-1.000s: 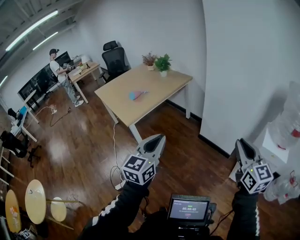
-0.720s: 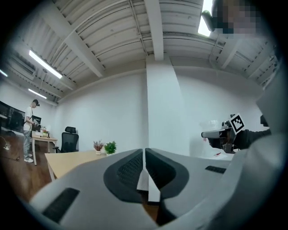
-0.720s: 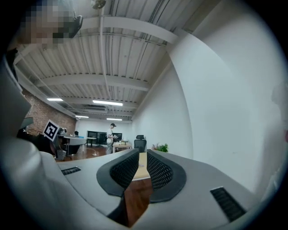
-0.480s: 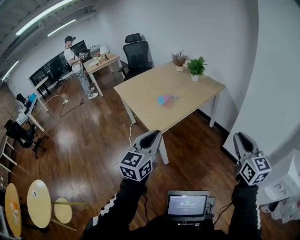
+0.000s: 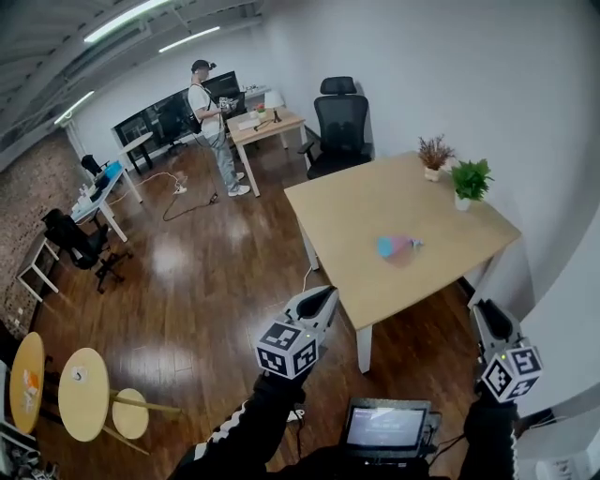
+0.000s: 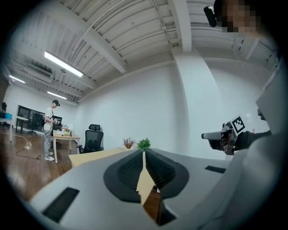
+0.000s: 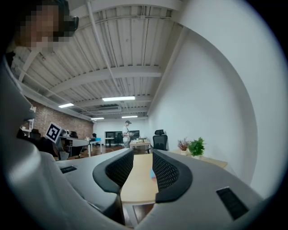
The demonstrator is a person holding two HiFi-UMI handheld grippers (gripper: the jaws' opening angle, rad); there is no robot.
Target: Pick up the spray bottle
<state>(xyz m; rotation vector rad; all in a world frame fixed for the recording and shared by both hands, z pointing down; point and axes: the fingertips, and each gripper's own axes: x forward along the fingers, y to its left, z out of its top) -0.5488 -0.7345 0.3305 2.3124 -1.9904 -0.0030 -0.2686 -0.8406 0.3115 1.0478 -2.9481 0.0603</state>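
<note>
Left gripper [image 6: 144,153]: black ribbed pads closed together at the tips, leaving only a hairline slit, with nothing between them. Right gripper [image 7: 143,152]: its jaws have just been opening and stand narrowly apart. Nothing is between them, and only the distant tabletop shows through the gap. Each gripper has a smooth grey shell and a white cube printed with black square markers at its rear (left cube [image 5: 286,349], right cube [image 5: 511,372]). Both are held level above the floor, short of the table's near end.

Table [image 5: 375,202]: a rectangular, matte top of pale wood on white legs. The spray bottle [image 5: 398,249] lies on it as a small blue-and-pink shape, too small for its form to be made out. It sits toward the wall side and well apart from both grippers. Two potted plants stand at the far corner, one leafy green [image 5: 470,180] and one reddish-brown [image 5: 432,152].

Room: the floor [image 5: 206,281] is dark, glossy wooden planks, and the wall [image 5: 450,66] is plain white. A black high-backed office chair [image 5: 339,127] stands at the table's far end. Beyond it a person [image 5: 211,122] stands beside a smaller wooden table [image 5: 267,127]. A brick wall [image 5: 23,216] closes the left side. Round pale-wood stools [image 5: 82,394] stand at lower left, and tube lights [image 5: 131,17] run along the ribbed ceiling.
</note>
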